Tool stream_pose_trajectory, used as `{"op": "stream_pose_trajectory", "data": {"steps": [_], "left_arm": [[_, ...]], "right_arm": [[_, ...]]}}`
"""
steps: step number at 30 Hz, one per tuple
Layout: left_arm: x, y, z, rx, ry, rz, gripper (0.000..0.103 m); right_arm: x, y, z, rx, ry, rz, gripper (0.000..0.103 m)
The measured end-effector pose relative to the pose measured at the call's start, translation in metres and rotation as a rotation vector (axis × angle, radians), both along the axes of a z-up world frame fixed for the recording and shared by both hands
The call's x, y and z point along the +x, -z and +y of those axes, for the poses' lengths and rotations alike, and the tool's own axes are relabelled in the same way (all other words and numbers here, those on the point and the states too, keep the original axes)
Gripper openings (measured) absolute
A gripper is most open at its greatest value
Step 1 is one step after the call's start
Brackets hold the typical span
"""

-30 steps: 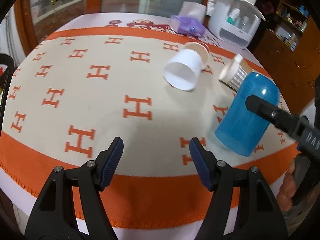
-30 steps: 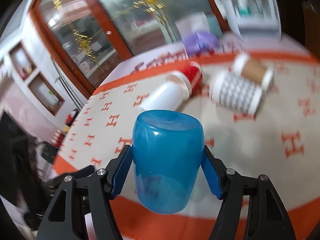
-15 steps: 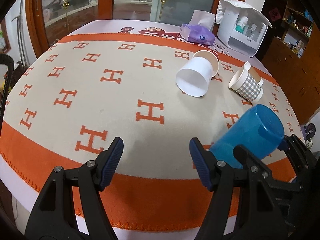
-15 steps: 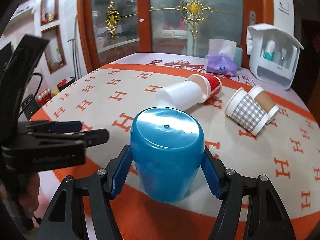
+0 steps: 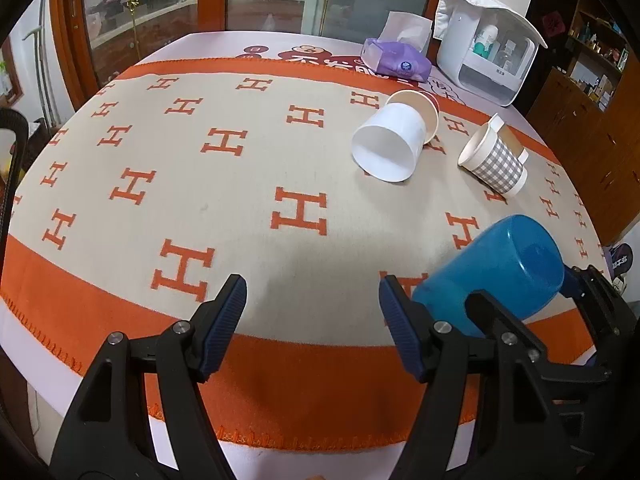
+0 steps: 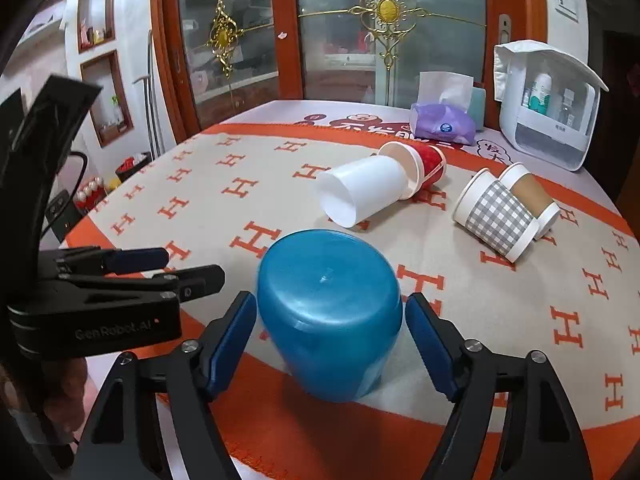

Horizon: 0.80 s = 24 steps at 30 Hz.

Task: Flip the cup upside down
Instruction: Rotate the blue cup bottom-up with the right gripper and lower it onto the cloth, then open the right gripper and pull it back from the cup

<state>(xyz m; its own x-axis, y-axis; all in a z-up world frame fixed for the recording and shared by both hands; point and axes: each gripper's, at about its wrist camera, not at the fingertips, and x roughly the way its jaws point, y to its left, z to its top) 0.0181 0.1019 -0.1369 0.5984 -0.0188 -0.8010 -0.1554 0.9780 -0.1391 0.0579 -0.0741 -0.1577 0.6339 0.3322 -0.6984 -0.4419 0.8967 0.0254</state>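
I note blue cup (image 6: 330, 316): glossy, smooth translucent plastic. Tablecloth (image 5: 240, 184) under it: matt woven cloth, stitched hem. Beyond cup, white cup (image 6: 362, 194) smooth, looks plastic; checked cup (image 6: 498, 220) matt paper. Right gripper (image 6: 331, 344): matt black plastic, ribbed blue pads (image 6: 232, 344), metal screws. Tissue pack (image 6: 442, 124) behind: glossy purple film.
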Motion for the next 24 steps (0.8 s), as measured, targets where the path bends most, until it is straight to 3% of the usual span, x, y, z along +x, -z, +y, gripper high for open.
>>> {"op": "stream_pose_trajectory", "data": {"steps": [13,24], "left_arm": [[-0.019,-0.023,-0.009,0.019,0.017,-0.025,0.067],[-0.049,-0.064,-0.034,0.069,0.055,-0.072,0.067]], "right_arm": [[-0.032,-0.033,-0.022,0.077,0.051,0.037,0.079],[-0.074,-0.089,-0.046,0.112,0.115,0.031,0.082]]}}
